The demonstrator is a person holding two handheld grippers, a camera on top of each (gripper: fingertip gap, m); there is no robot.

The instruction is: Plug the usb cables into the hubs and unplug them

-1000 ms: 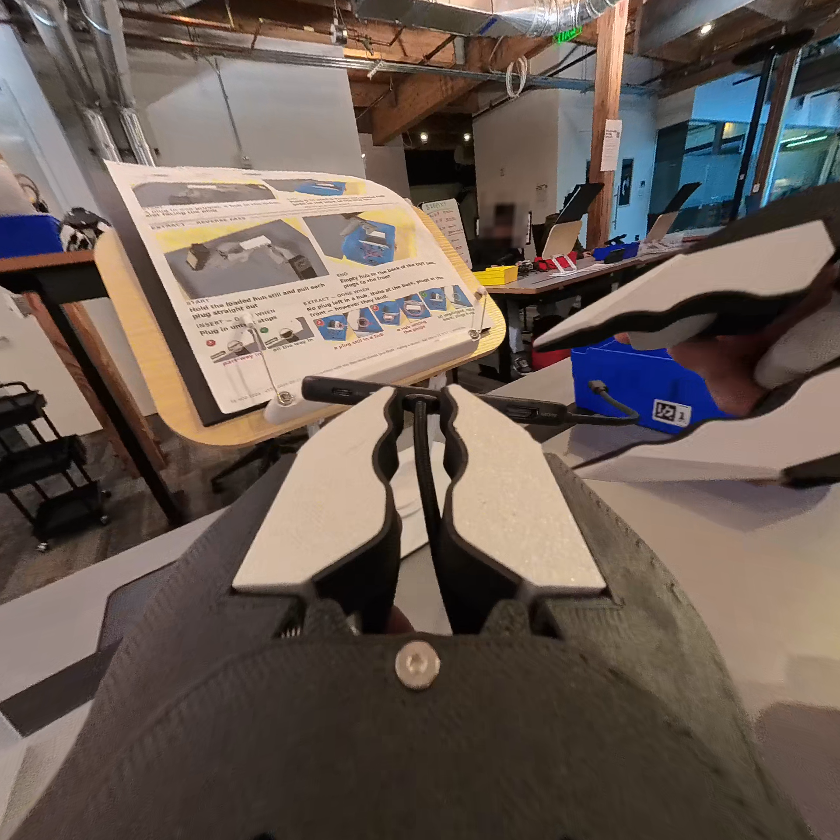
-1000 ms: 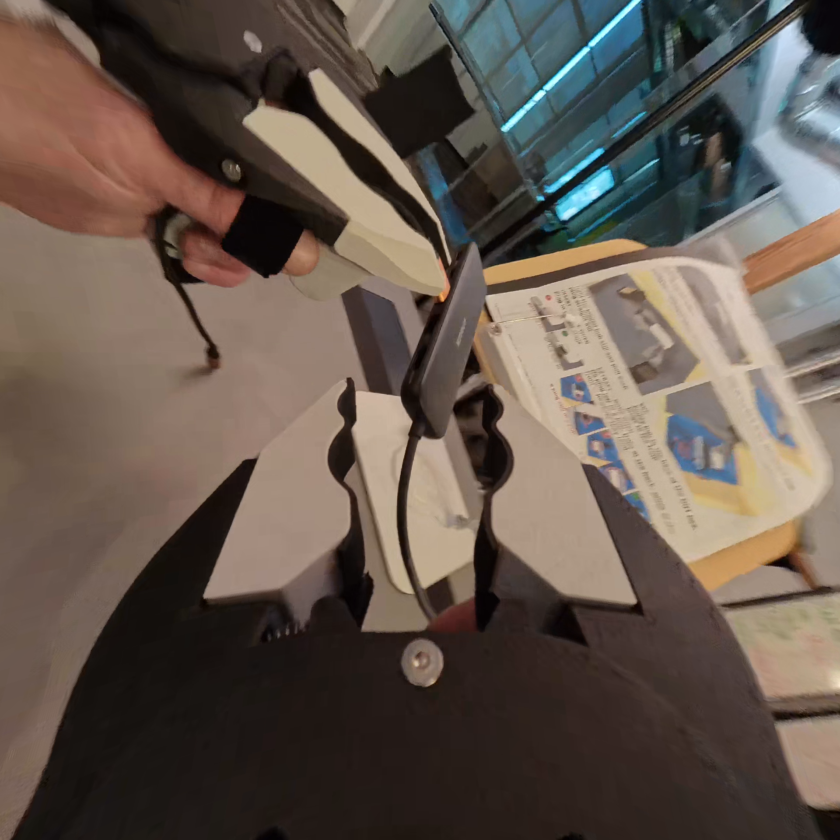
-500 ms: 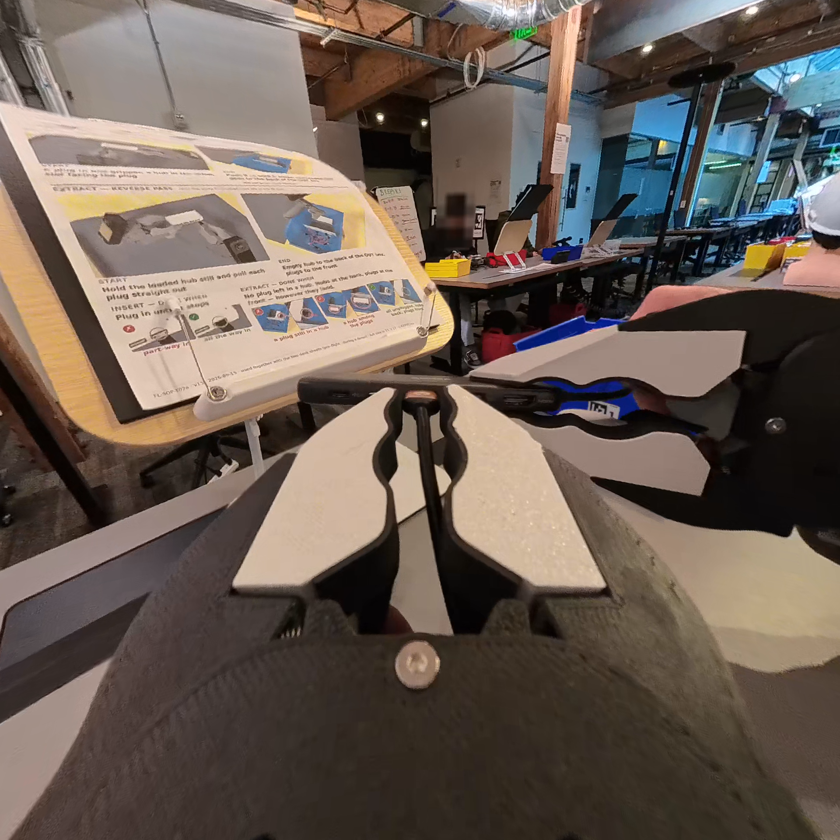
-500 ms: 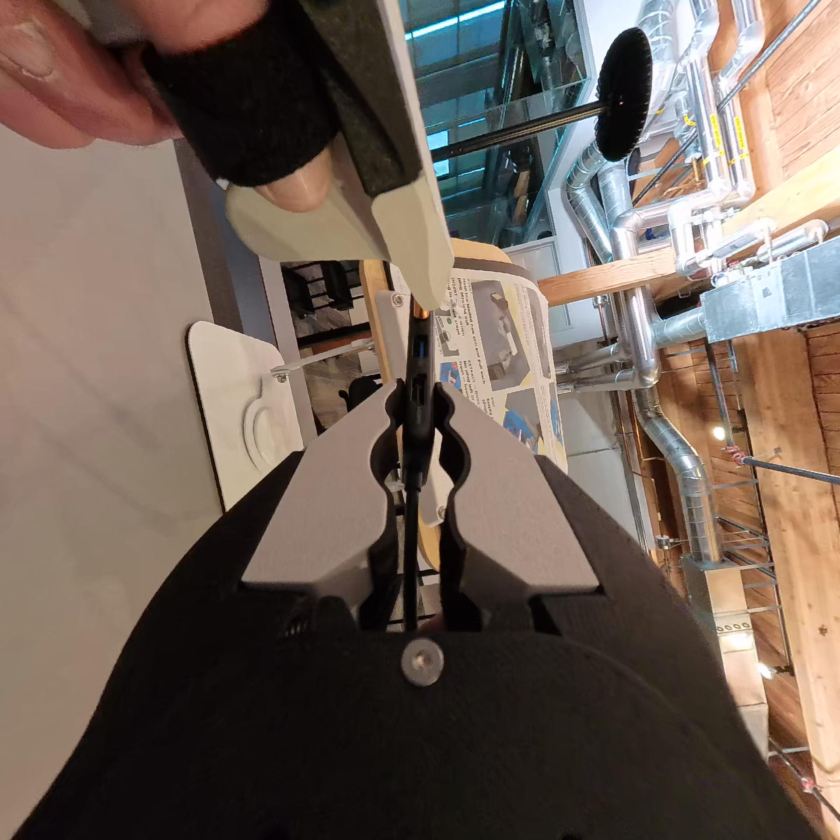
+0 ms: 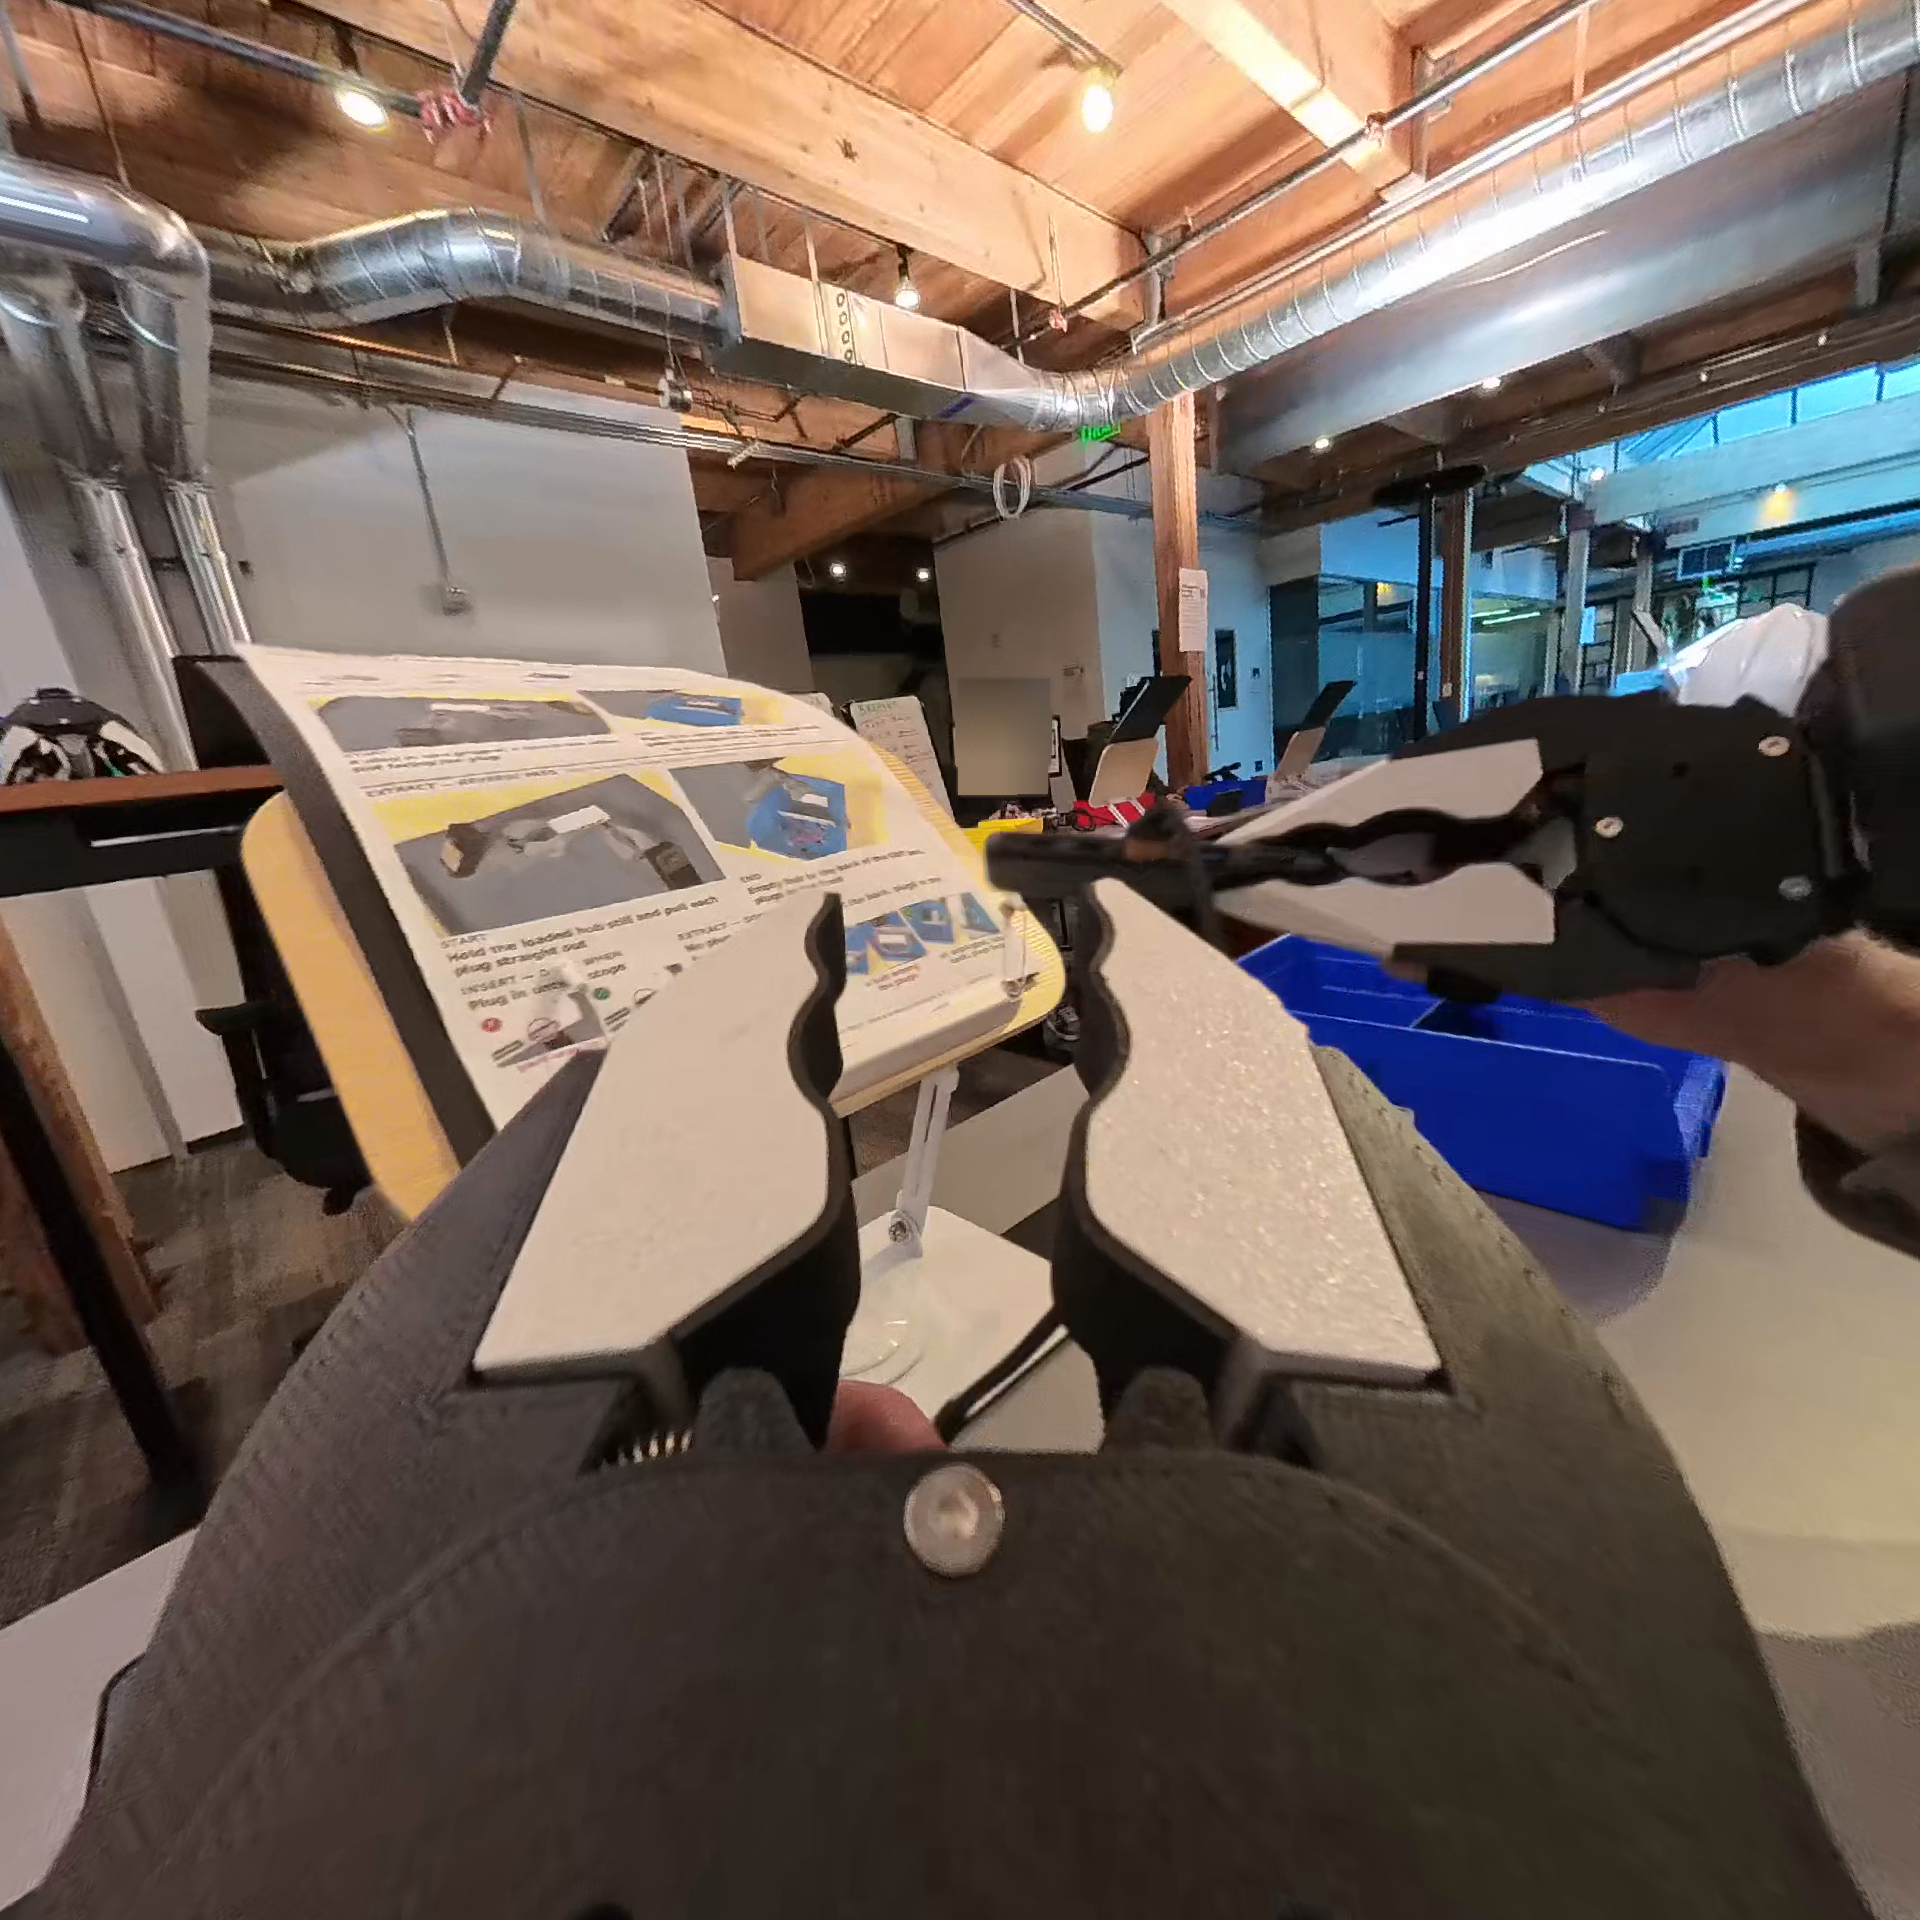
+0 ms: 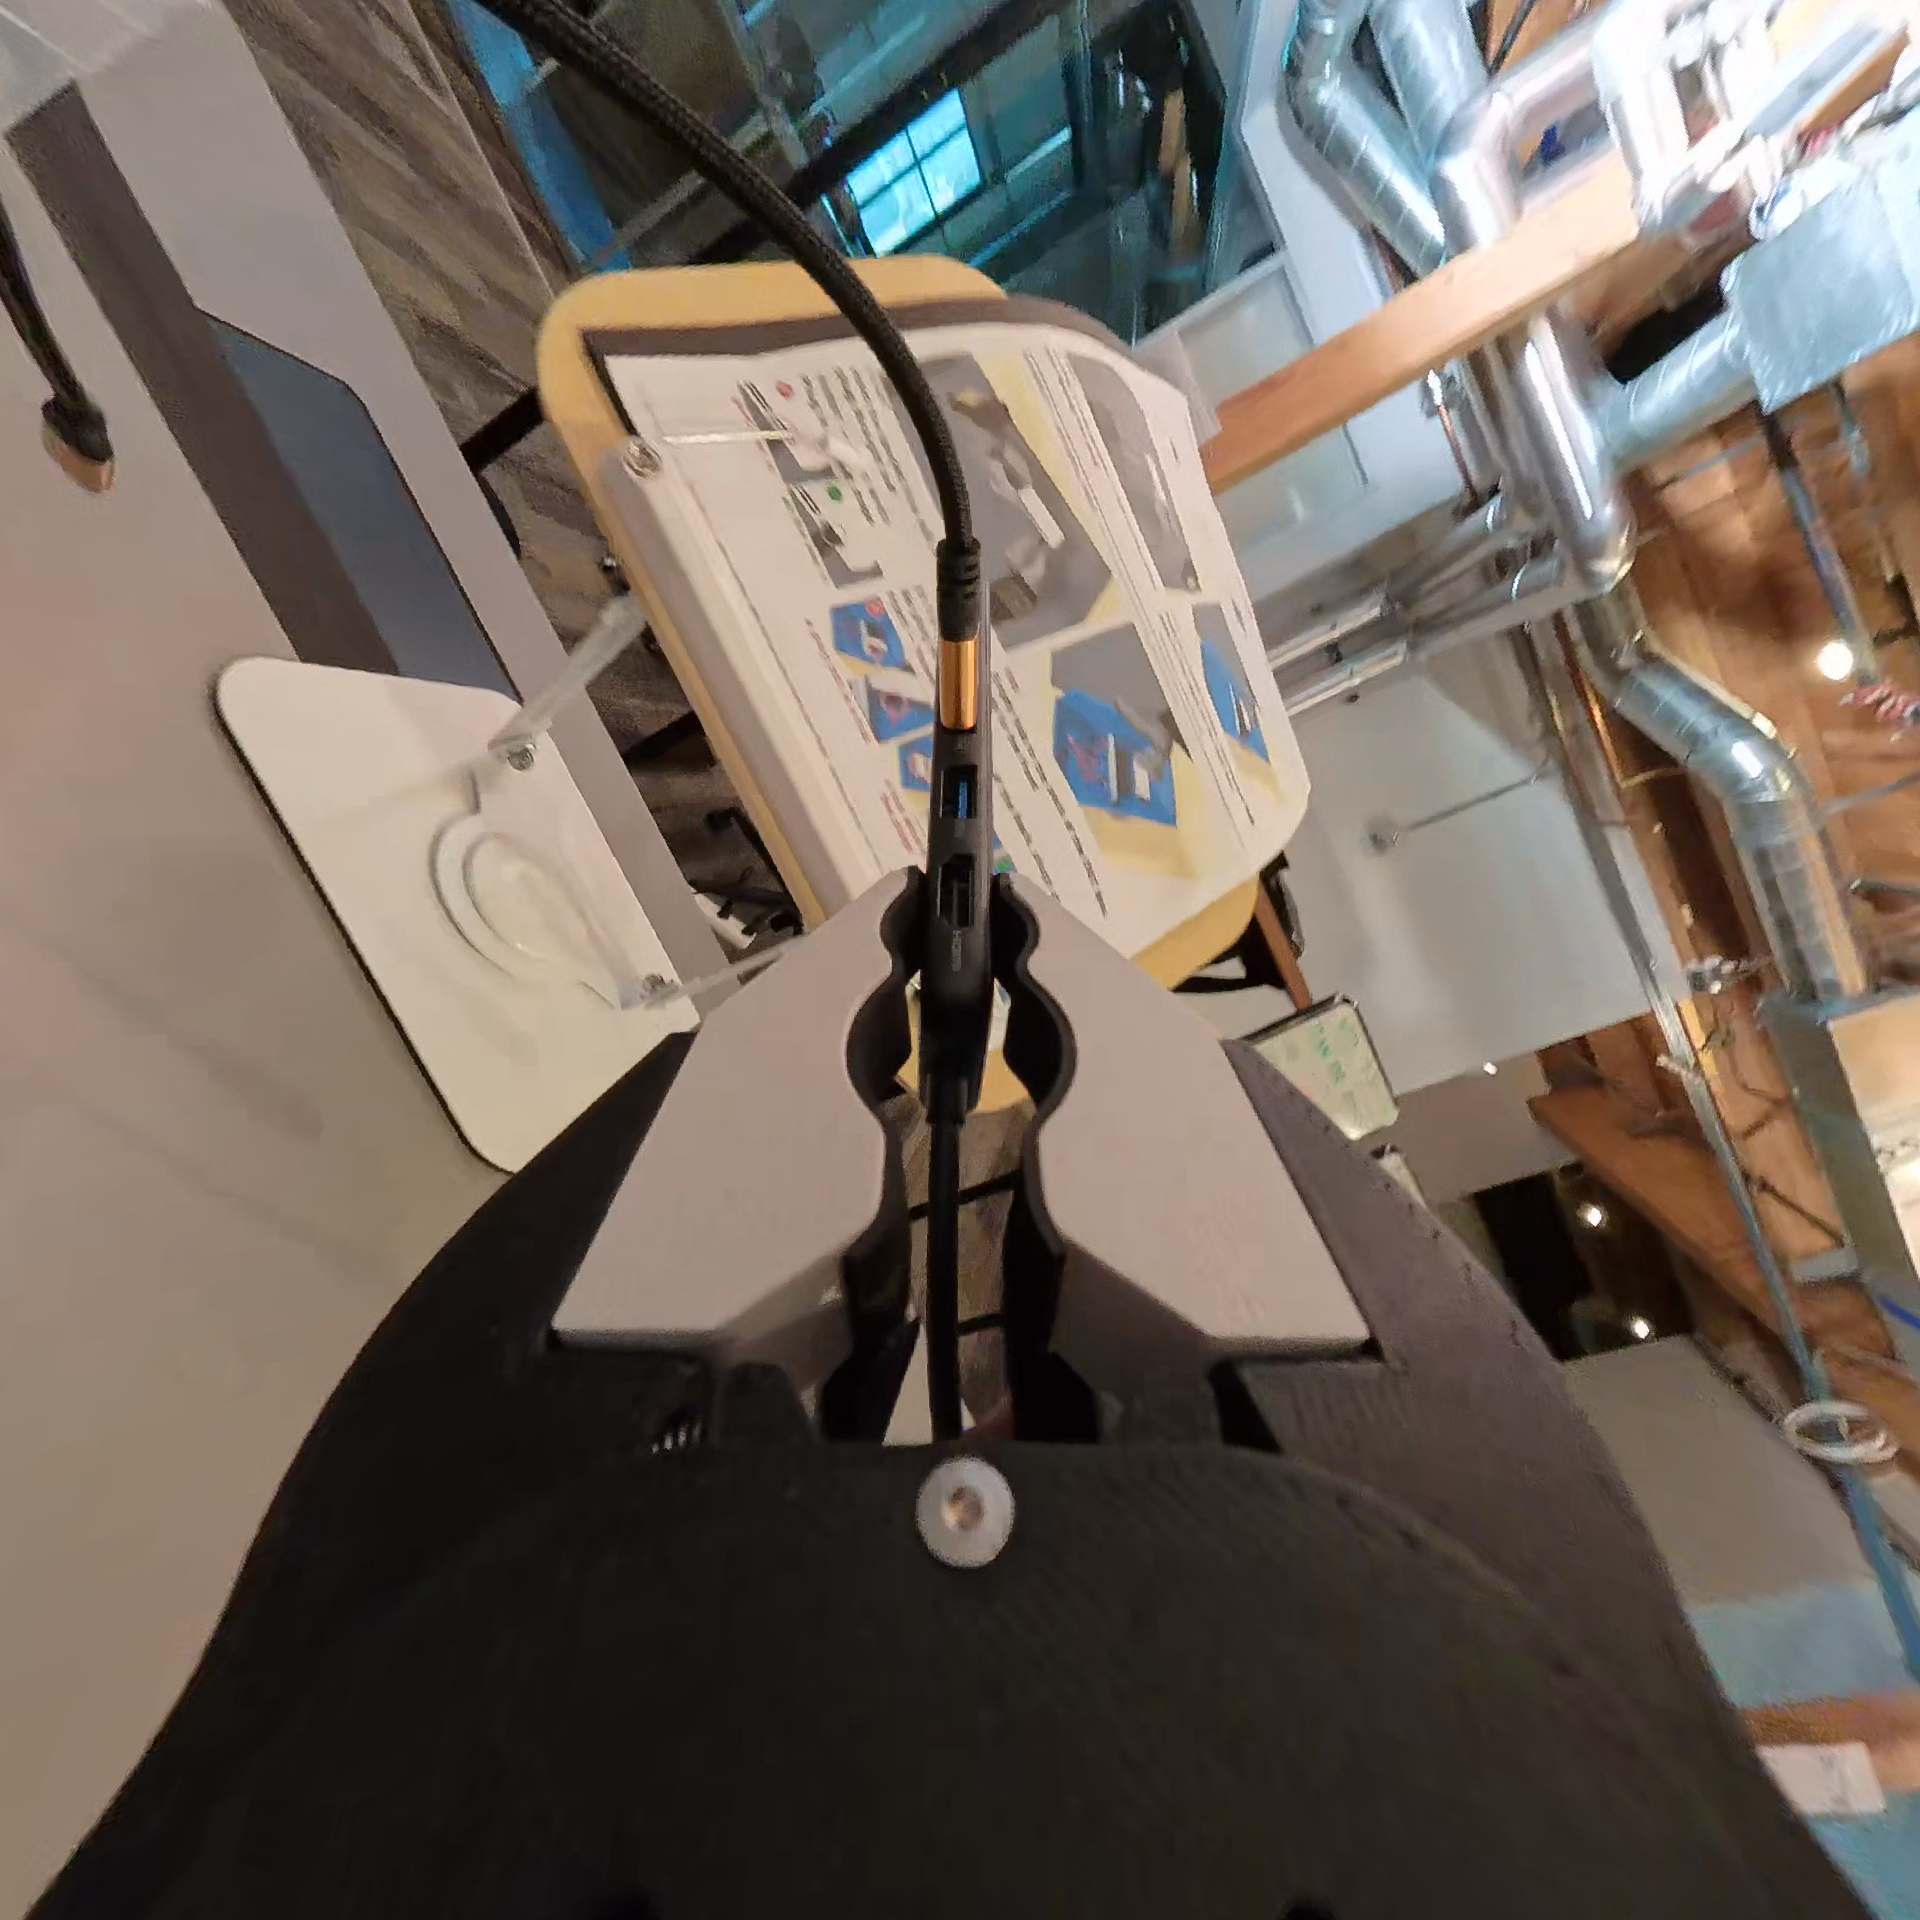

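On my left wrist view, my left gripper (image 5: 956, 925) has its jaws spread wide and holds nothing, aimed at the tilted instruction sheet (image 5: 644, 842). To its right the right gripper (image 5: 1236, 873) lies level, pinching the black USB hub (image 5: 1091, 854), whose long axis runs sideways, above the blue bin (image 5: 1507, 1081).

On my right wrist view, the jaws clamp the hub (image 6: 956, 883) edge-on, pointing straight away. A braided cable (image 6: 831, 260) with a gold-collared plug (image 6: 958, 675) sits in its far end.

Workshop office: exposed ducts (image 5: 499, 265), desks (image 5: 125, 821)
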